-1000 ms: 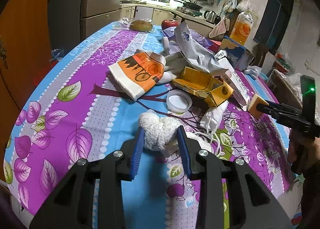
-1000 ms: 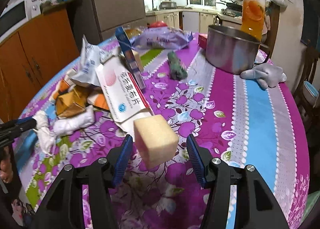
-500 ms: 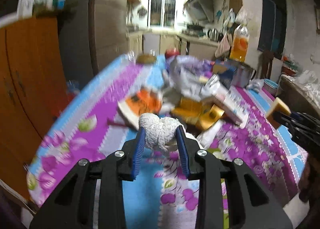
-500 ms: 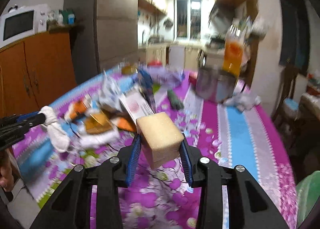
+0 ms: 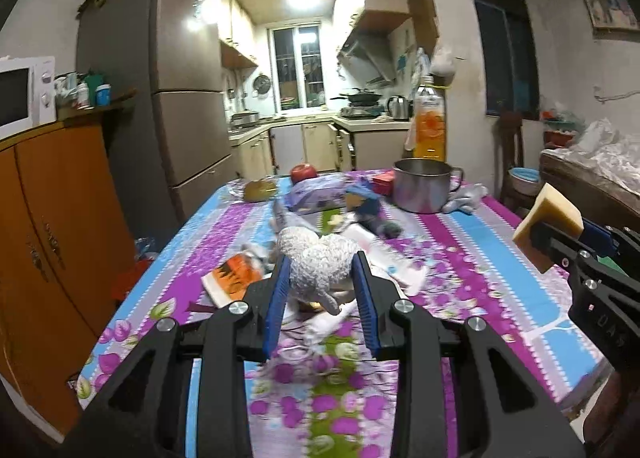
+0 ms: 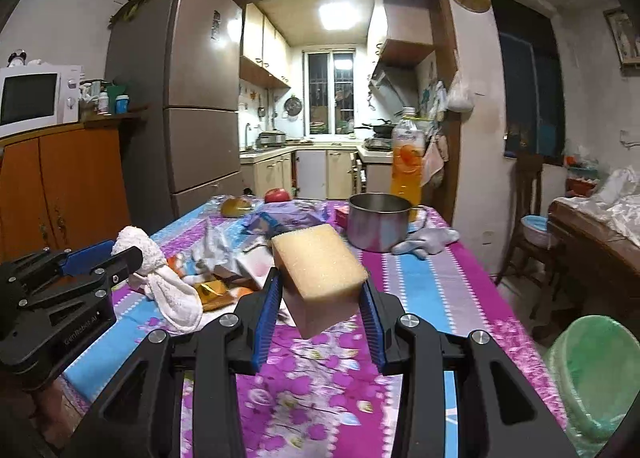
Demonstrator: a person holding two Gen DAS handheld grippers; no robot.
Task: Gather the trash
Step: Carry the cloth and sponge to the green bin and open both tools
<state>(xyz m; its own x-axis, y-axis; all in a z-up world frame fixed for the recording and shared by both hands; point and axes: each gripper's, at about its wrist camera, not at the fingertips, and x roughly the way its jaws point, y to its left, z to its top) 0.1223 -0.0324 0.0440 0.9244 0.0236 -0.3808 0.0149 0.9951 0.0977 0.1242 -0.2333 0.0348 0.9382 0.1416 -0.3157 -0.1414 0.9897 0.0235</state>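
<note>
My left gripper [image 5: 320, 290] is shut on a white crumpled cloth [image 5: 316, 266] and holds it above the flowered table [image 5: 460, 282]. The cloth also shows in the right wrist view [image 6: 160, 278], hanging from the left gripper [image 6: 124, 254]. My right gripper [image 6: 318, 302] is shut on a yellow sponge block [image 6: 320, 270], lifted above the table; the sponge also shows in the left wrist view [image 5: 548, 218]. More trash lies mid-table: an orange packet [image 5: 234, 278], wrappers and boxes.
A steel pot [image 6: 378, 226], an orange drink bottle [image 6: 407, 158], a grey glove [image 6: 428, 240] and an apple [image 6: 277, 195] stand at the far end. A green-lined bin [image 6: 592, 378] sits right of the table. Orange cabinets [image 5: 52, 226] stand left.
Both grippers have risen and tilted up from the table with their loads. The right gripper closed on the sponge; the view now takes in the kitchen.
</note>
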